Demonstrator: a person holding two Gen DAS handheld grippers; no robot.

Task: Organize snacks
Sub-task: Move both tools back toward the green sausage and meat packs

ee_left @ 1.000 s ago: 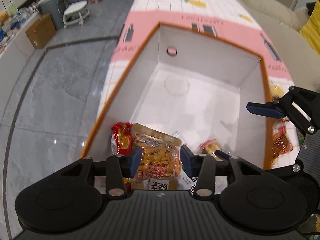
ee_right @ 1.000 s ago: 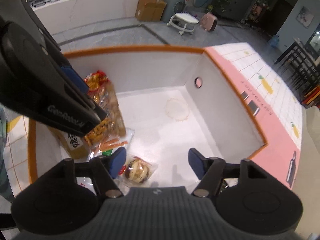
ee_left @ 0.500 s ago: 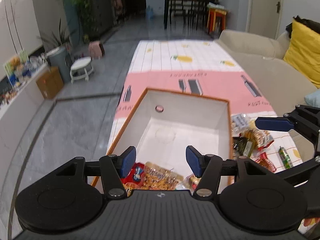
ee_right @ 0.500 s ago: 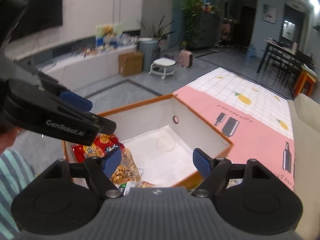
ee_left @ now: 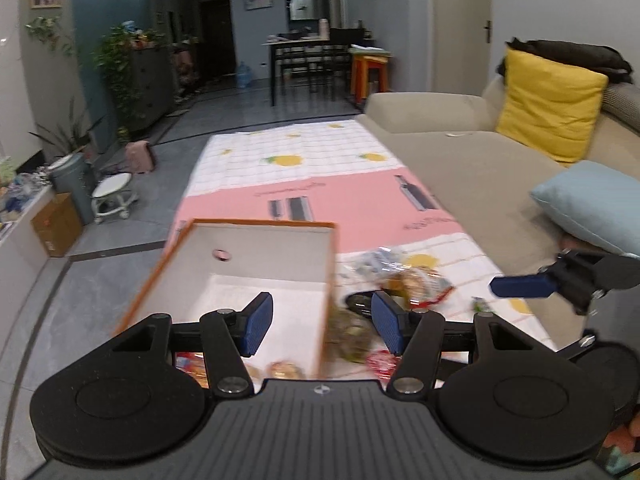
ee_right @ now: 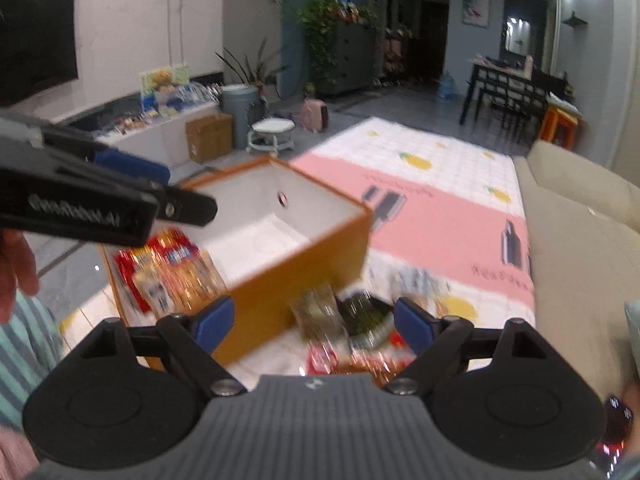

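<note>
**Left wrist: both grippers empty over one box**

The left gripper (ee_left: 322,328) and right gripper (ee_right: 314,322) gape wide, holding nothing. One orange box (ee_right: 304,256) holds several snack packets (ee_right: 172,276); a blurred snack pile (ee_left: 404,280) lies just beside it on the mat (ee_left: 360,204).

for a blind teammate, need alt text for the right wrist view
The open, empty right gripper hovers over blurred loose snacks on a patterned mat, beside an orange box holding red snack packets.

both wrist views above shared box (ee_left: 256,256) (ee_right: 304,216)
</note>
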